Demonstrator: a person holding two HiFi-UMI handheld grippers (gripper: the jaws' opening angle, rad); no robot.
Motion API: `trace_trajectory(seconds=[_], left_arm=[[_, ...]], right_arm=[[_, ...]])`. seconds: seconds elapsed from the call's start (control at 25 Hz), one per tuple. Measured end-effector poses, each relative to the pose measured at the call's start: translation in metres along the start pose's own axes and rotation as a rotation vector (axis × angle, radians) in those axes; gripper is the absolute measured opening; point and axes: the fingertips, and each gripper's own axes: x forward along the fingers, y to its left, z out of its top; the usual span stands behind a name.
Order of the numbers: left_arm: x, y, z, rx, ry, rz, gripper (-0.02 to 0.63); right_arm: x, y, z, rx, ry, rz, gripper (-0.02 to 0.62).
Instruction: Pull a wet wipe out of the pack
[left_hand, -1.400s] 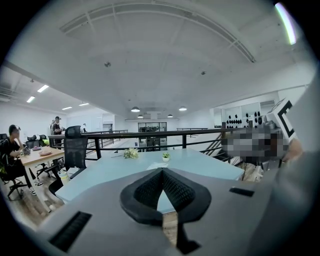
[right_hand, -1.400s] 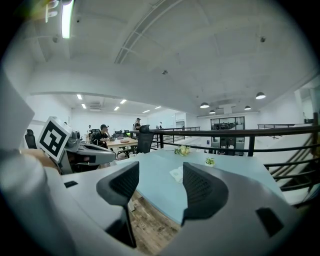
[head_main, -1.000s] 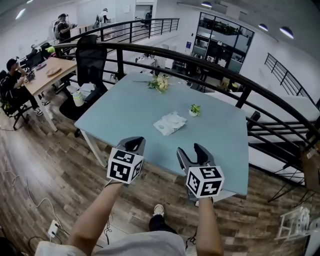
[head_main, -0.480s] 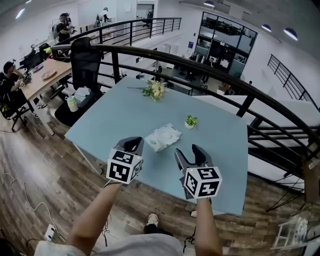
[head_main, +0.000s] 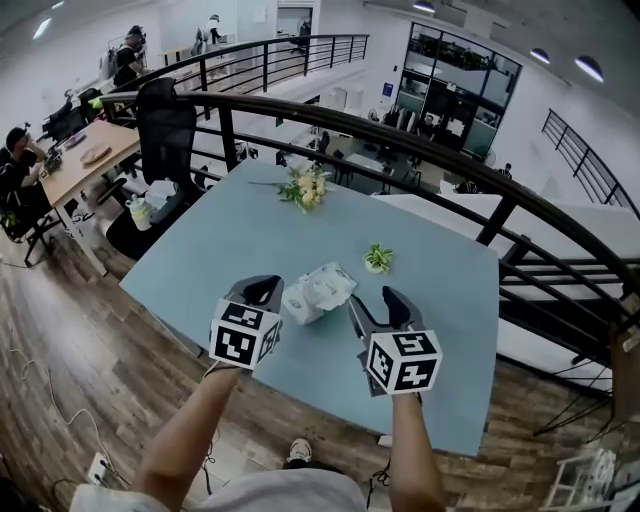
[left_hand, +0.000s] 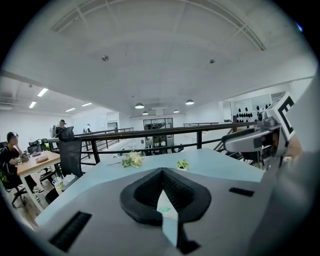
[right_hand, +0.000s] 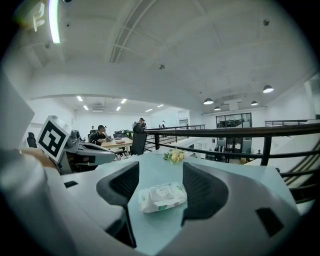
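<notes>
A white wet wipe pack (head_main: 318, 292) lies flat on the light blue table (head_main: 230, 235), its lid flap facing up. My right gripper (head_main: 380, 304) hovers just right of the pack and is open. In the right gripper view the pack (right_hand: 162, 196) lies ahead, framed between the gripper's spread jaws (right_hand: 160, 175), which do not touch it. My left gripper (head_main: 262, 291) hovers just left of the pack. In the left gripper view this gripper (left_hand: 161, 173) has its jaws closed together with nothing held, and only a sliver of the pack (left_hand: 164, 204) shows through the slit.
A bunch of flowers (head_main: 305, 187) lies at the table's far side and a small potted plant (head_main: 377, 258) stands beyond the pack. A black railing (head_main: 420, 150) curves behind the table. A black office chair (head_main: 165, 125) and a desk with seated people (head_main: 60, 165) are at the left.
The table and pack have come nearer in the head view. Both grippers now flank the pack, where a second ago they hung short of the table's near edge.
</notes>
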Motion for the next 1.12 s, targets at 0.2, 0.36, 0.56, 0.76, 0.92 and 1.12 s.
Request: trace_trajectory(seconds=[0.2,0.36,0.56,0.76,0.92,1.12], left_arm=[[0.022,0.002,0.002,0.007,0.014,0.007,-0.009],[0.035,0.001,0.005,0.021,0.014,-0.002,-0.009],[0.050,-0.001,0.007,0.033,0.024,-0.010,-0.009],[0.056,0.003,0.006,0.040,0.028,-0.015,-0.009],[0.063,0.010,0.004,0.036,0.027,-0.018,-0.009],[0.078,0.019,0.006,0.034,0.019,-0.052,-0.009]], right_arm=[[0.016,-0.014,0.000,-0.003,0.001,0.011,0.256],[0.025,-0.023,-0.002,-0.001,0.007,0.007,0.256],[0.031,-0.033,-0.003,0.007,0.003,0.005,0.256],[0.038,-0.040,-0.004,0.021,0.001,-0.004,0.256],[0.045,-0.040,-0.007,0.020,0.004,-0.009,0.256],[0.059,-0.041,-0.009,0.022,0.015,-0.041,0.256]])
